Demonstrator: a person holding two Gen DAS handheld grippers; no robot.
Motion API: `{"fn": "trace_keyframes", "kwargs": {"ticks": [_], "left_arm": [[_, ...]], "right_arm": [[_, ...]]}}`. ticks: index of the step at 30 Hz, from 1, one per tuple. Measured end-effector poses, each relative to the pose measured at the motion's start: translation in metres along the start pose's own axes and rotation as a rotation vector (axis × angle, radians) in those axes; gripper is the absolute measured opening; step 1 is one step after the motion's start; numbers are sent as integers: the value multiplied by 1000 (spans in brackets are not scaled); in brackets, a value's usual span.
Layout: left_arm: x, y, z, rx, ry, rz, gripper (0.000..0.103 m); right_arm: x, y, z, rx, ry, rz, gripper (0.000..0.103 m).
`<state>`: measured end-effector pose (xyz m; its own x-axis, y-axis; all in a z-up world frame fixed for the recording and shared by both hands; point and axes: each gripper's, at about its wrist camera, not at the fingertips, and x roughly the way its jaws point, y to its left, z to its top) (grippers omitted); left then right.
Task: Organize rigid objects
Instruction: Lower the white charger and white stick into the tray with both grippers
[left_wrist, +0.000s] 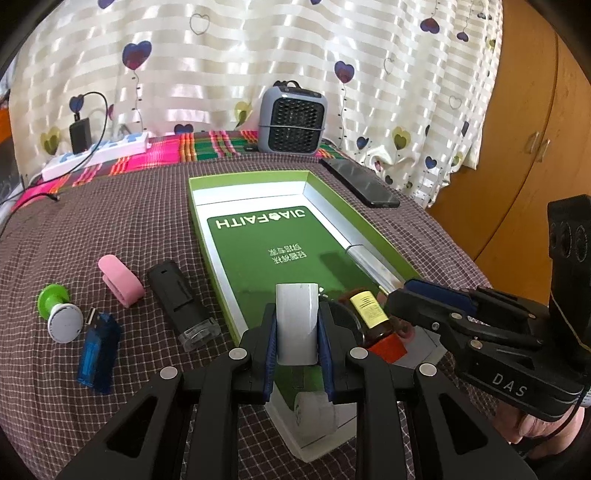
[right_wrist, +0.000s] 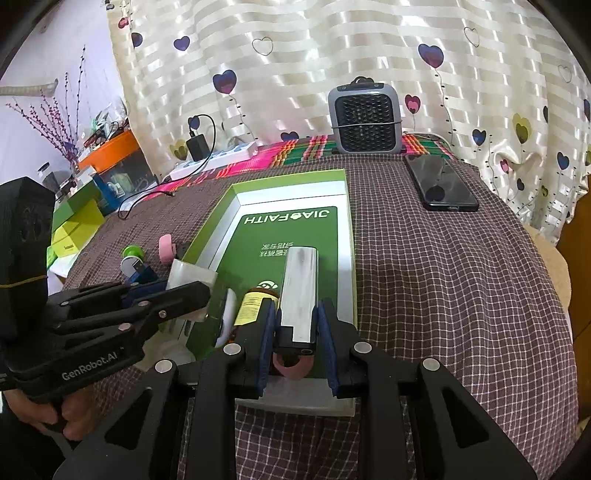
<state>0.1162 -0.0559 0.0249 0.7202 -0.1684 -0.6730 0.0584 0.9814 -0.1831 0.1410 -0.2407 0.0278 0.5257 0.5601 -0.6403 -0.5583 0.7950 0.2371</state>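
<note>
My box tray (left_wrist: 218, 236) lies in the middle of the counter (left_wrist: 110, 221), with a small bottle (left_wrist: 369, 314) lying in its near end. Left of it, from nearest the tray outward, lie a USB stick (left_wrist: 181, 299), a clip (left_wrist: 120, 280), a stamp (left_wrist: 61, 314) and a USB adapter (left_wrist: 98, 354). Behind the tray stands a small fan heater (left_wrist: 291, 120), a phone (left_wrist: 360, 182) to its right, a power strip (left_wrist: 96, 153) far left.
</note>
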Motion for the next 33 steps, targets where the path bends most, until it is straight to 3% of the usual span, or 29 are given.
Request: {"fn": "trace_keyframes", "kwargs": {"ticks": [14,19,33], "left_arm": [[5,1,0,4,4,-12,22],[0,1,0,3,-20,-21,28],[-24,3,-6,-4,-61,-3,28]], "right_arm": [[4,4,1,-19,13,-14,27],[0,8,0,-41,0,-16,34],[-10,23,0,-79,-11,-25,35]]}}
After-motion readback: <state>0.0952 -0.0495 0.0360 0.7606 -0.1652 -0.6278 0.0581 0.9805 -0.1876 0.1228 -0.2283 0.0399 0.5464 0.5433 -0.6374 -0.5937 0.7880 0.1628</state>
